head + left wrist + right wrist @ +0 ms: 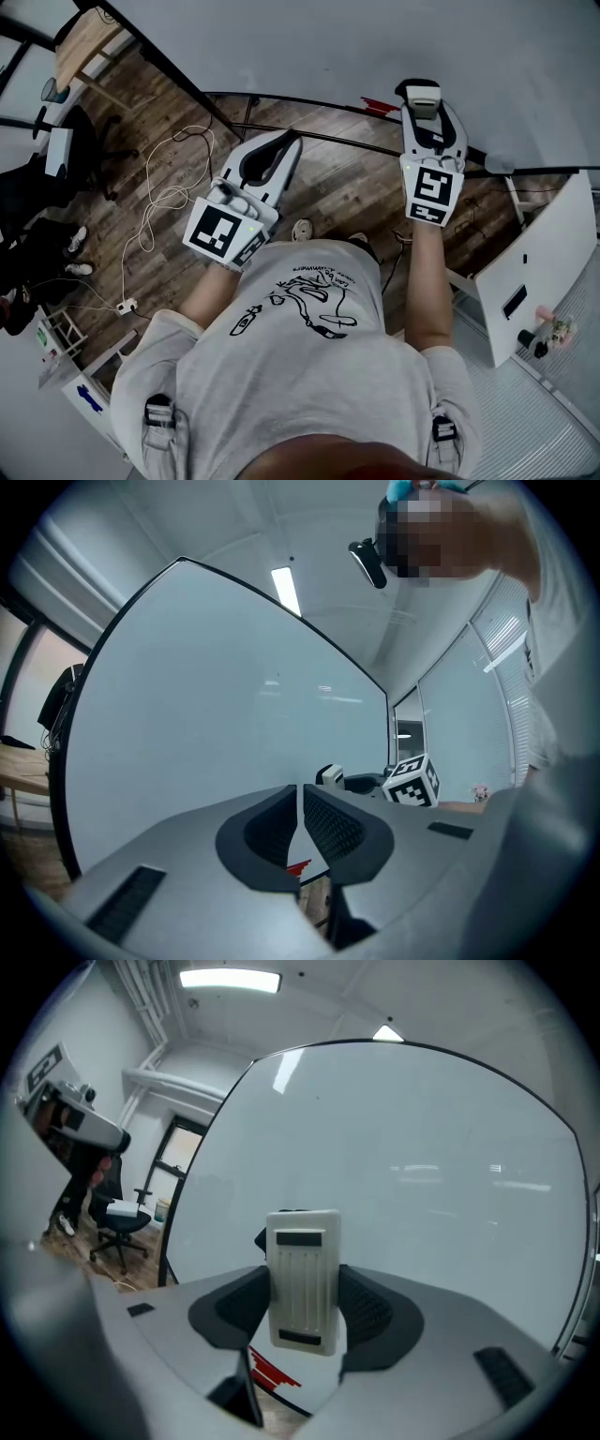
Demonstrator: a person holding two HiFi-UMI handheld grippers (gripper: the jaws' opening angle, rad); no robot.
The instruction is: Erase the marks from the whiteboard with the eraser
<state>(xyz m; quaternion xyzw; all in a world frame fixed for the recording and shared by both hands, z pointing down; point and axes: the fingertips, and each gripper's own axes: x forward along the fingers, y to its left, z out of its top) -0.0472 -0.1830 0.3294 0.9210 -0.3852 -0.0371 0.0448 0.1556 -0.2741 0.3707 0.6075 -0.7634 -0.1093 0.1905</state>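
Note:
A large whiteboard (375,47) stands in front of me, its face mostly blank (403,1157). A short red mark (379,106) sits near its lower edge and shows below the jaws in both gripper views (272,1370) (298,867). My right gripper (421,94) is shut on the white ribbed eraser (303,1288), which it holds upright, close to the board and above the red mark. My left gripper (284,142) hangs lower and to the left, shut with nothing between its jaws (300,799), pointing at the board's lower part.
The board's dark frame and stand bar (309,136) run over a wooden floor. White cables (159,202) lie on the floor at left, near an office chair (117,1218) and a desk (84,42). A white cabinet (534,262) stands at right.

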